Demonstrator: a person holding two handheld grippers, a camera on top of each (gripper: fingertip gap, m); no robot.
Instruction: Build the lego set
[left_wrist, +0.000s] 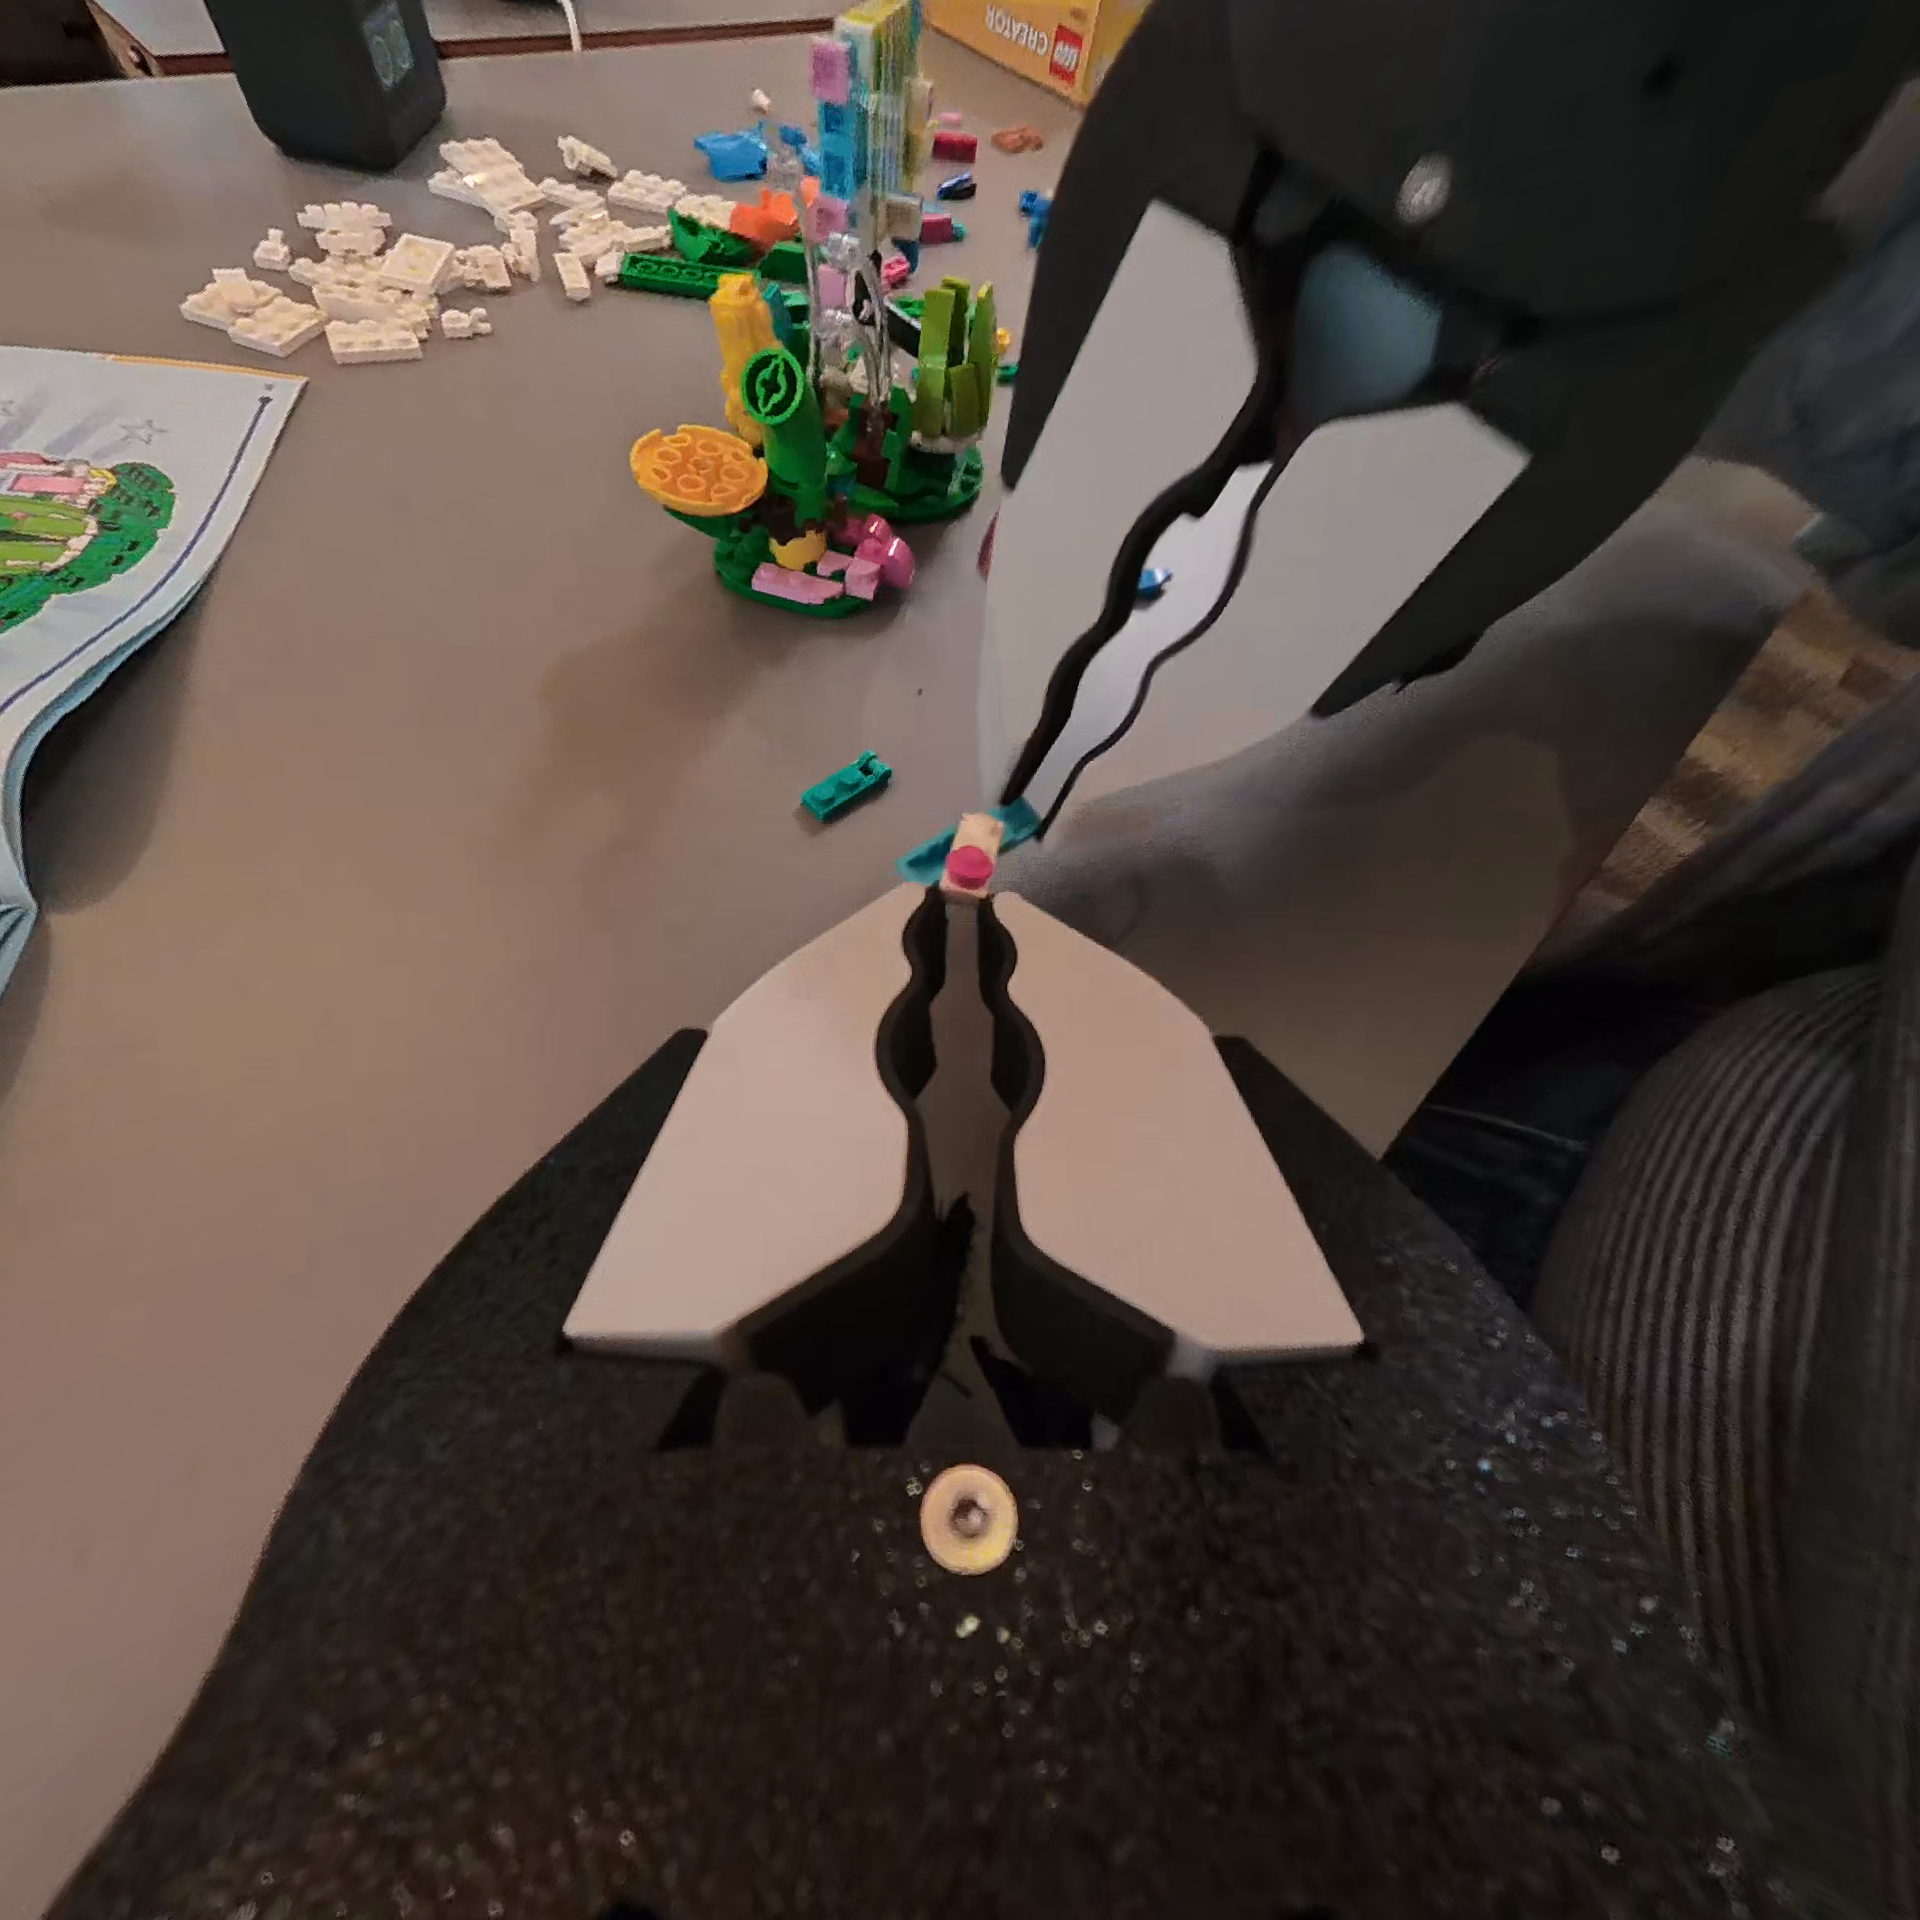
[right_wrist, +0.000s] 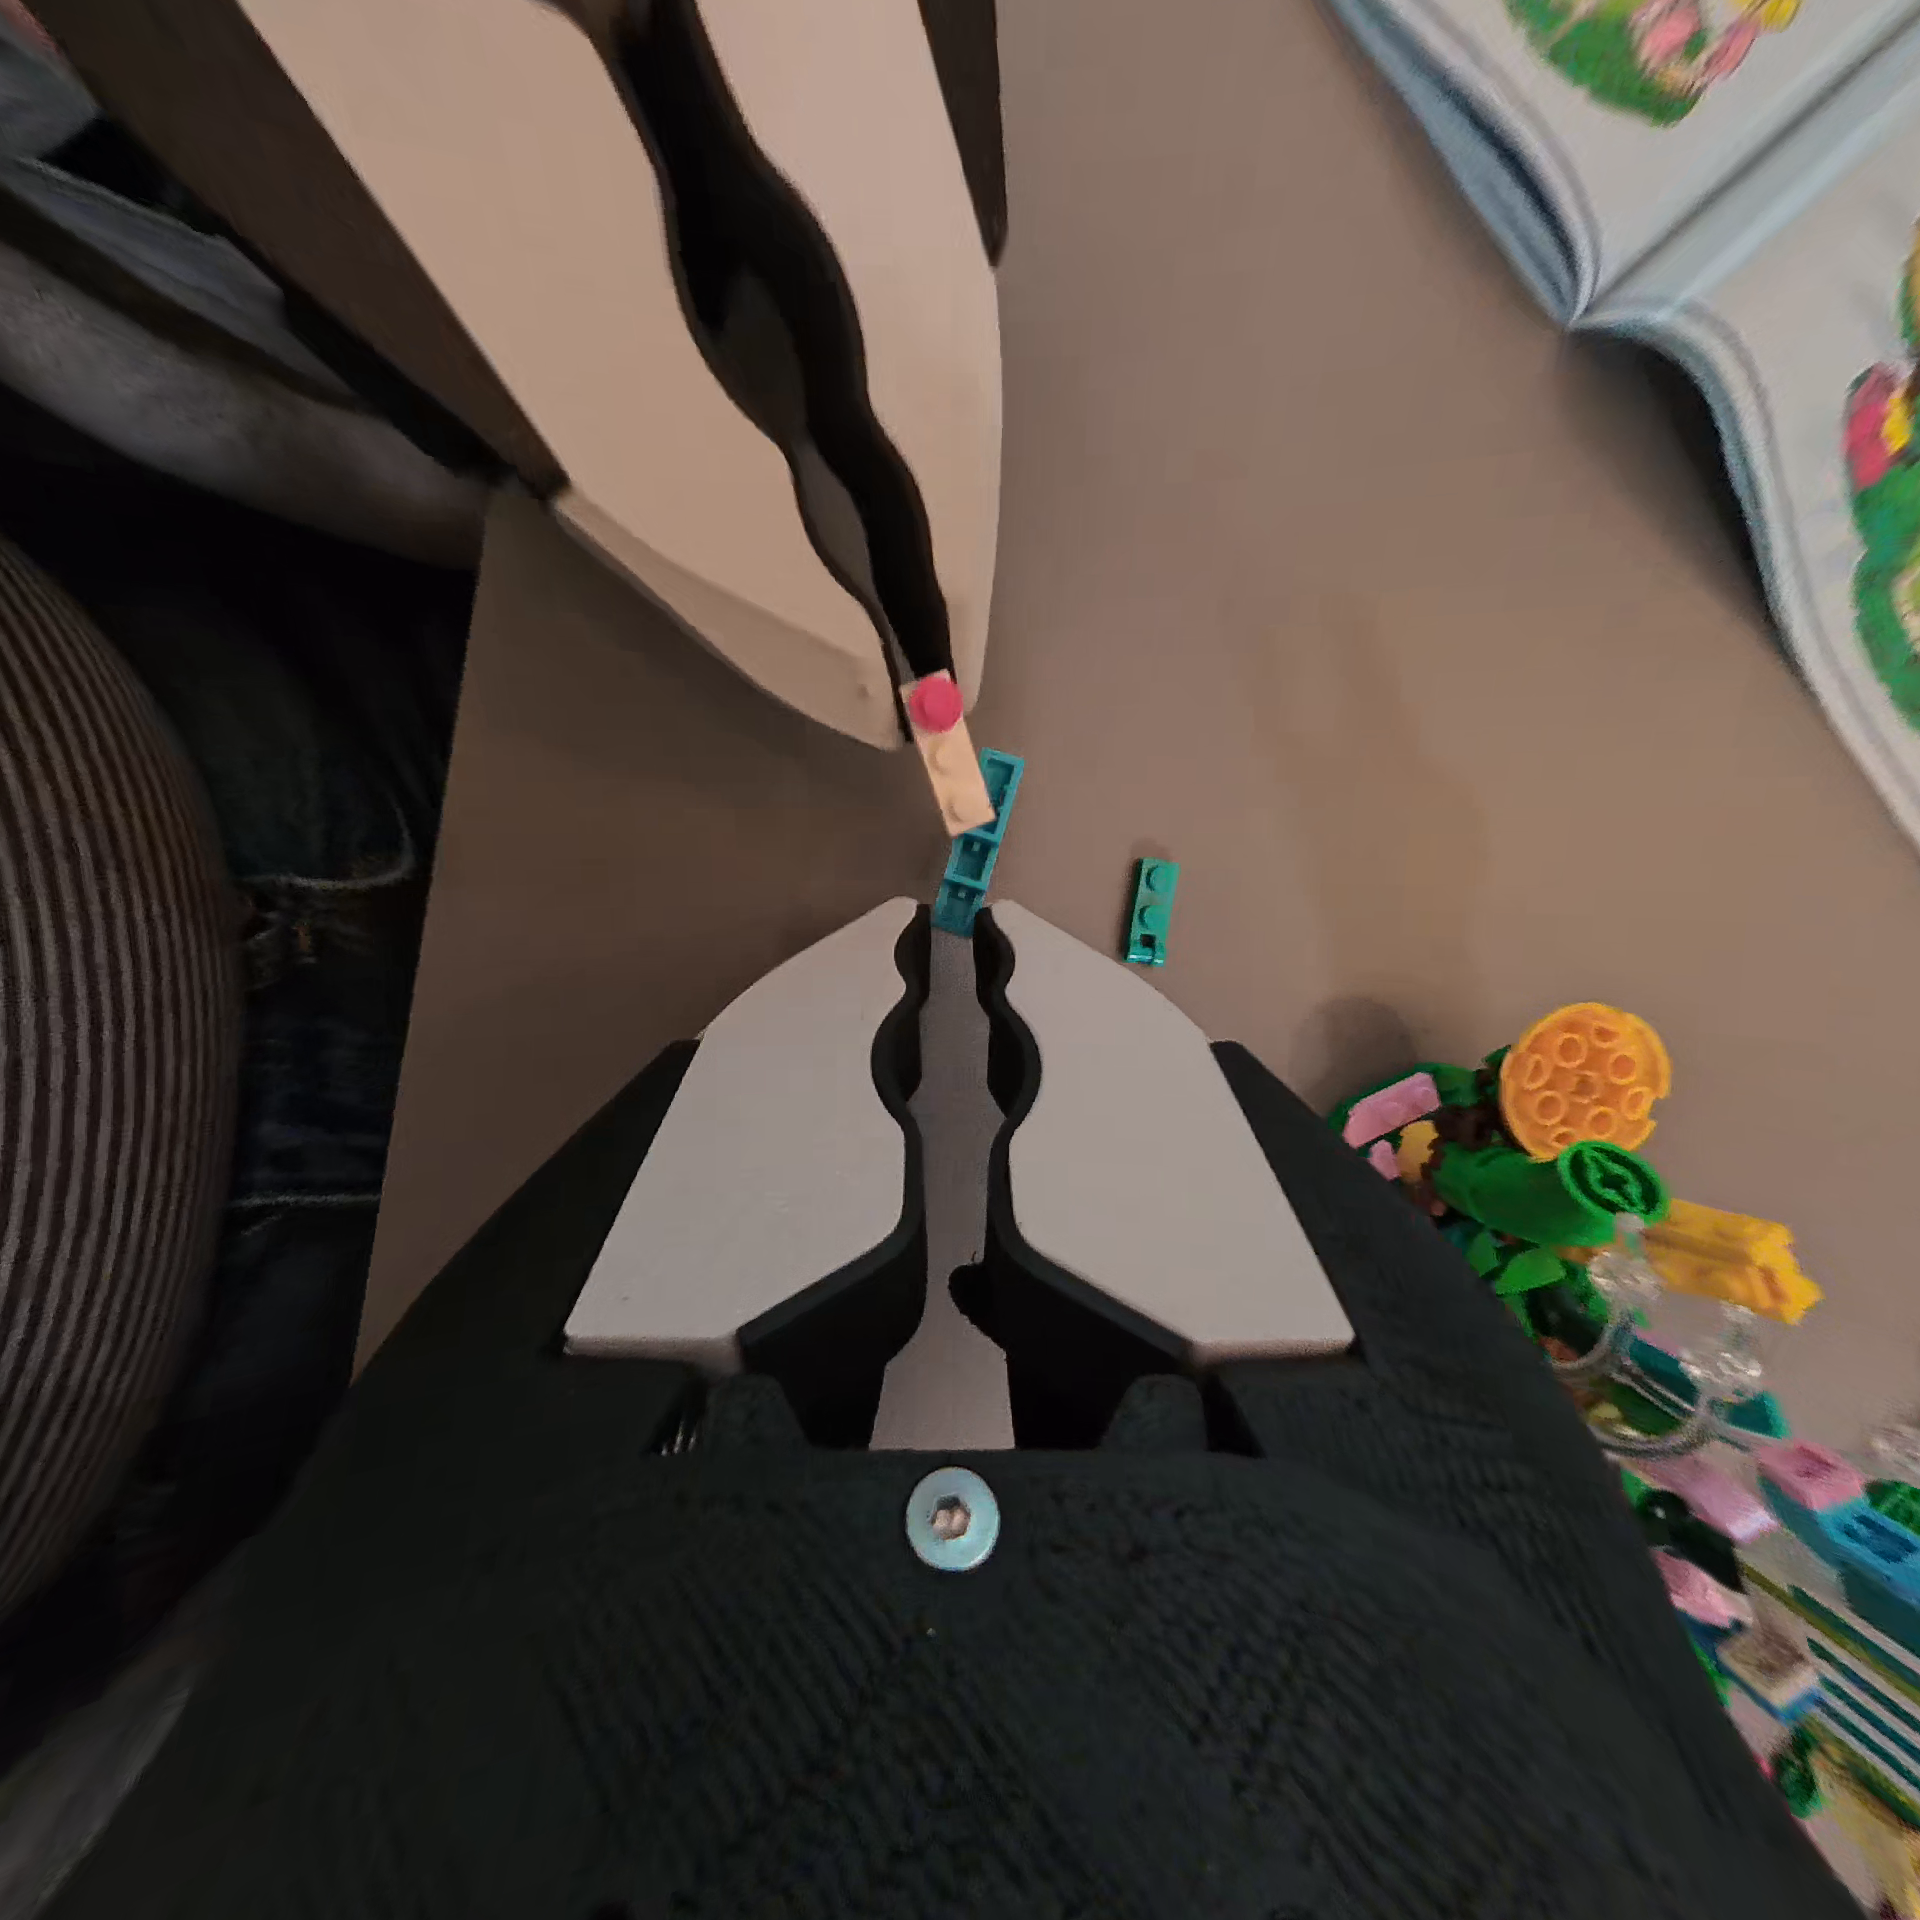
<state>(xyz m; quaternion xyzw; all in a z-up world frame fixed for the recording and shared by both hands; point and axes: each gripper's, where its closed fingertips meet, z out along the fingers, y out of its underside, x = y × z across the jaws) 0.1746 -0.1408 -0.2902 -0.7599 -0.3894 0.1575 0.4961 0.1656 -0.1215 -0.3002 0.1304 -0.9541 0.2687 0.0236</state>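
My left gripper (left_wrist: 961, 909) is shut on one end of a small tan plate (left_wrist: 977, 844) that carries a magenta round stud (left_wrist: 968, 862). My right gripper (right_wrist: 956, 914) is shut on one end of a teal plate (right_wrist: 982, 831) and reaches in from the upper right in the left wrist view (left_wrist: 1023, 805). Both pieces are held above the table near its edge. The tan plate (right_wrist: 956, 790) lies across the teal plate (left_wrist: 920, 858); I cannot tell whether they are pressed together. The left gripper (right_wrist: 925, 675) comes in from the top of the right wrist view.
A second teal plate (left_wrist: 847, 784) lies loose on the grey table (left_wrist: 468, 779). The colourful plant build (left_wrist: 831, 447) stands behind it, with white bricks (left_wrist: 416, 260), a yellow box (left_wrist: 1029, 42) and a dark speaker (left_wrist: 332, 73) beyond. An open instruction booklet (left_wrist: 104, 499) lies left. A person's striped sleeve (left_wrist: 1714, 1247) is right. My two grippers' fingertips are within a few centimetres of each other. Both grippers' tips are roughly 40 cm from the dark speaker (left_wrist: 332, 73).
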